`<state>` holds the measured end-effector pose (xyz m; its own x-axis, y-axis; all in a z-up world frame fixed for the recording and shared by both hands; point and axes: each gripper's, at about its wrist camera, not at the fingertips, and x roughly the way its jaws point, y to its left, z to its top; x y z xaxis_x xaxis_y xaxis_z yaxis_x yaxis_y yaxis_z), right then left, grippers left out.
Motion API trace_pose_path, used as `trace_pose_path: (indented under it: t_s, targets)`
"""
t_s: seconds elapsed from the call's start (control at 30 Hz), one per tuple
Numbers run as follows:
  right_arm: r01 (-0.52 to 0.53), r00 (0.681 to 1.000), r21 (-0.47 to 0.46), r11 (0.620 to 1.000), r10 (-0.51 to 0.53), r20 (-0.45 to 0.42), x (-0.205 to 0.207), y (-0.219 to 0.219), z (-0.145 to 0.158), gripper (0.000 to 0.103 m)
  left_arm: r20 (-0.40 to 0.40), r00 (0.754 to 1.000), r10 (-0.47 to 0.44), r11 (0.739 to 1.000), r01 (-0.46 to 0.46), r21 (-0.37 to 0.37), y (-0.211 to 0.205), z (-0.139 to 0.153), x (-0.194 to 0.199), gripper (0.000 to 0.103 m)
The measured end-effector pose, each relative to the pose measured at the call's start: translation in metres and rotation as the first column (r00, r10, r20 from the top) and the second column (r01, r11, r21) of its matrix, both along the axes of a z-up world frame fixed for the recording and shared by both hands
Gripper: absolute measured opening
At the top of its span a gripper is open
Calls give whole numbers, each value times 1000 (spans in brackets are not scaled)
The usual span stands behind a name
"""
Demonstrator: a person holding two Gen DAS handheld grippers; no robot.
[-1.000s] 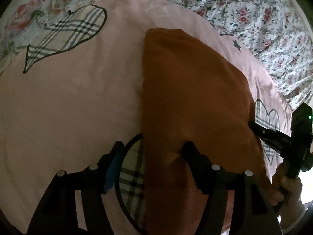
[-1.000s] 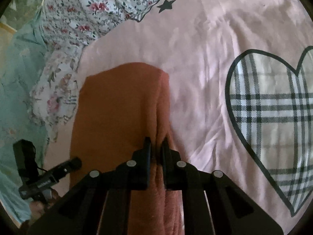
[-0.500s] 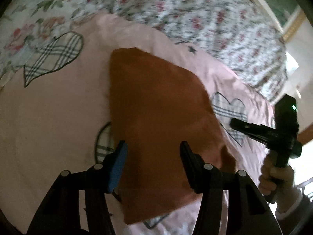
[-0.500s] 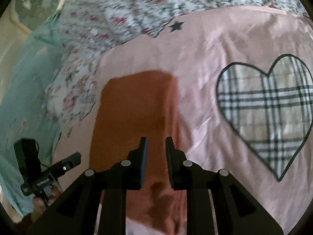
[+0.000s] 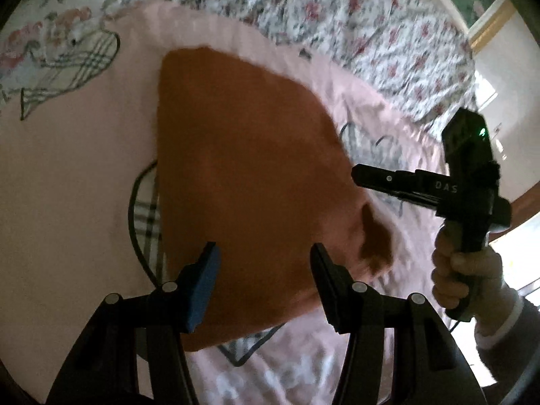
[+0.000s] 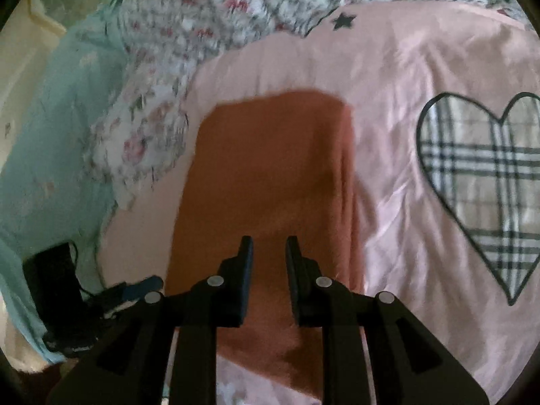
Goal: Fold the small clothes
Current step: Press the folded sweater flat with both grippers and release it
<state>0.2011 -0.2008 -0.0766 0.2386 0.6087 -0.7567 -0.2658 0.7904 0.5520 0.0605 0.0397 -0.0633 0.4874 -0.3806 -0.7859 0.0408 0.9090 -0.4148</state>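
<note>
Since a second ago both grippers have let go and lifted off the folded orange cloth [image 5: 249,182], which lies flat on the pink blanket [image 6: 398,108], left gripper [image 5: 263,283] fingers wide, right gripper [image 6: 269,270] fingers narrowly parted, both empty.

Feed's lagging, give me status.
Left gripper open, right gripper open, both empty. Orange cloth lies folded on pink sheet. Nothing in the way.
</note>
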Motion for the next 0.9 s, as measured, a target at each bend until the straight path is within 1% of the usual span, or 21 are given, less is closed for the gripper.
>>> trace_pose_path:
  t_s: [0.03,0.07,0.1,0.13,0.17,0.2,0.27,0.33,0.4,0.43,0.5,0.6,0.67,0.83,0.9]
  targets:
    - [12,1000,-47,999,-12,0,-2,0,-8,21,-16,1000,2,1000,-2,21,1,-8,0,54]
    - [28,1000,-94,995,-28,7,-4,-3,-17,21,-30,1000,0,1000,1,24,4,-15,0,48]
    - [44,999,-96,994,-44,-1,-4,-8,-26,20,-46,999,-1,1000,2,18,6,-21,0,44]
    - [69,997,-59,996,-70,-25,-5,-16,-34,18,-65,998,-2,1000,2,8,9,-26,0,41]
    - [89,995,-26,996,-90,-38,-5,-21,-37,18,-77,997,-1,1000,0,-4,11,-29,-2,41]
    - [98,994,-16,995,-99,-41,-5,-23,-35,18,-76,997,-2,1000,1,-9,12,-29,-4,41]
    - [78,997,-43,996,-78,-10,-8,-18,-23,21,-70,997,-13,1000,14,7,11,-28,-8,41]
    - [48,999,-34,998,-48,12,-18,-14,-8,21,-71,997,-19,1000,19,9,10,-27,-10,42]
    - [23,999,-30,999,-22,24,-29,-12,-2,21,-74,997,-21,1000,21,0,10,-29,-12,43]
    - [6,999,-51,999,-4,33,-41,-10,-1,21,-74,997,-23,1000,23,0,9,-29,-13,43]
    - [-18,999,-103,995,20,25,-57,-10,-12,21,-74,997,-29,1000,29,5,7,-31,-16,43]
    - [-16,1000,-169,986,16,-1,-67,-11,-35,21,-81,996,-34,999,36,15,6,-38,-19,43]
    - [-1,1000,-162,987,4,20,-72,-14,-41,20,-88,995,-37,999,39,22,7,-41,-20,43]
    - [28,1000,-150,988,-26,15,-72,-22,-36,20,-89,995,-42,998,46,50,3,-39,-23,43]
    - [41,999,-135,990,-42,1,-73,-27,-37,20,-89,995,-41,997,46,54,3,-40,-23,43]
